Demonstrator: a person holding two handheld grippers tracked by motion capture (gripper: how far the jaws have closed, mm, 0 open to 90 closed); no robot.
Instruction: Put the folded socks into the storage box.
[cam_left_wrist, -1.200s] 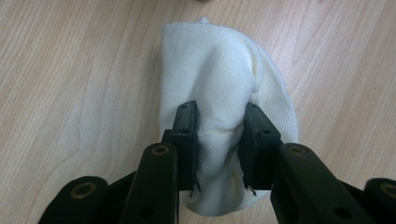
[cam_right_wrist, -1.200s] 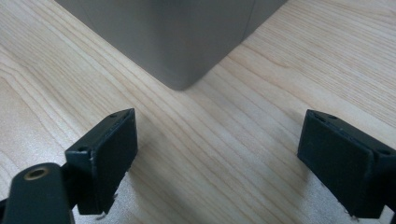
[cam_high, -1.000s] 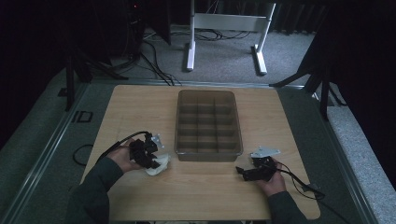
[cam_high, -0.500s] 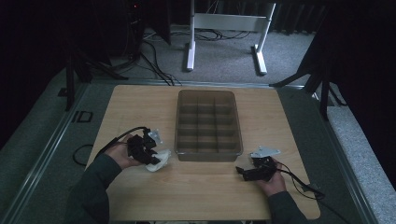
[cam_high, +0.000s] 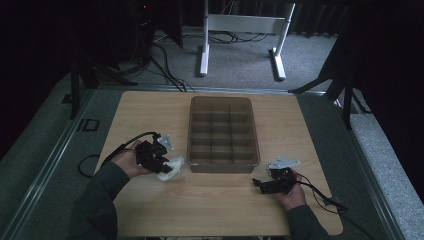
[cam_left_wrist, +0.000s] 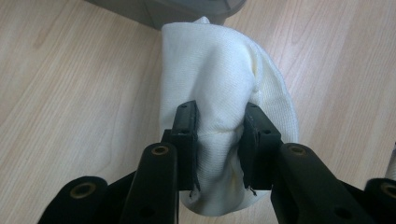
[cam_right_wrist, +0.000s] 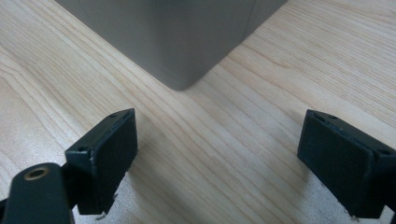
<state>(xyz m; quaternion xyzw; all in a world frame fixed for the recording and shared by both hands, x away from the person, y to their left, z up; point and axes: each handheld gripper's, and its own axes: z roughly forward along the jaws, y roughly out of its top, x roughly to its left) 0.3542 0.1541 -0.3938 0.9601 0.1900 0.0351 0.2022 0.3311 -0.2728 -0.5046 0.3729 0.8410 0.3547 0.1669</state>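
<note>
Cloth (cam_left_wrist: 224, 116): one, pinched by left claw (cam_left_wrist: 218, 135) | right claw (cam_right_wrist: 224, 158): wide, holding nothing | tray (cam_high: 223, 131): one

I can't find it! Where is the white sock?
In the high view the white sock lies on the table's left side, pinched by the left gripper, just left of the divided bin's near corner.

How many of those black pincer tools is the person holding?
2. The left gripper sits left of the divided bin, pinching a white cloth. The right gripper rests open near the bin's front right corner.
</note>
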